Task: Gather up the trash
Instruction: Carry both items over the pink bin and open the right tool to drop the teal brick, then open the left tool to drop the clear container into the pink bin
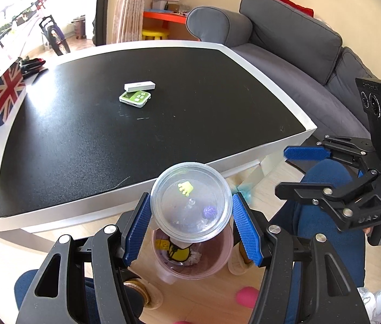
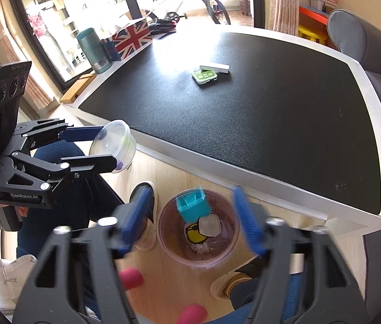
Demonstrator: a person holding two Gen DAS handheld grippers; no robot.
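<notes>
Our left gripper (image 1: 191, 222) clasps the clear round plastic tub (image 1: 190, 199) directly above the translucent pink waste bin (image 2: 198, 228), where our released right gripper's (image 2: 194, 220) teal block (image 2: 192, 204) falls.

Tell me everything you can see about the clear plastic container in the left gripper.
The clear plastic container is a round, transparent tub. The left gripper clamps it by its sides between blue ribbed pads. It is tipped on its side above the pink bin on the floor. Small bits show through it: a yellow-green piece and a purple one.
</notes>
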